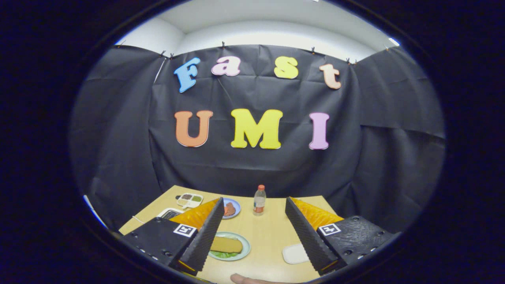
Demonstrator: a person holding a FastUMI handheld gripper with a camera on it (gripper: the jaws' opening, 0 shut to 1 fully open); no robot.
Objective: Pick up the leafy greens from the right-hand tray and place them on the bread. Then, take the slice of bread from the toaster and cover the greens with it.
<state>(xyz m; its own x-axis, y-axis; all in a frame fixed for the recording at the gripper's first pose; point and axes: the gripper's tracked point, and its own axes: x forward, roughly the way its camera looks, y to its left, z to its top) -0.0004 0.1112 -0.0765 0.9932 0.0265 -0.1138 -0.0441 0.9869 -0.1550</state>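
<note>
My gripper (pixel 254 232) is held high above the wooden table (pixel 268 236), open, with nothing between its fingers. Below, just inside the left finger, a light green plate (pixel 245 243) holds a slice of bread (pixel 225 245) lying on leafy greens (pixel 223 255) that peek out at its near edge. A white tray (pixel 295 253) lies by the right finger, partly hidden by it. The toaster (pixel 169 213) shows as a white box with dark slots beyond the left finger, mostly covered by it.
A small bottle with an orange cap (pixel 259 200) stands at the table's far middle. A blue plate with reddish food (pixel 230 208) sits left of it. A white divided dish (pixel 189 200) is at the far left. A person's fingertip (pixel 244 279) shows at the near edge.
</note>
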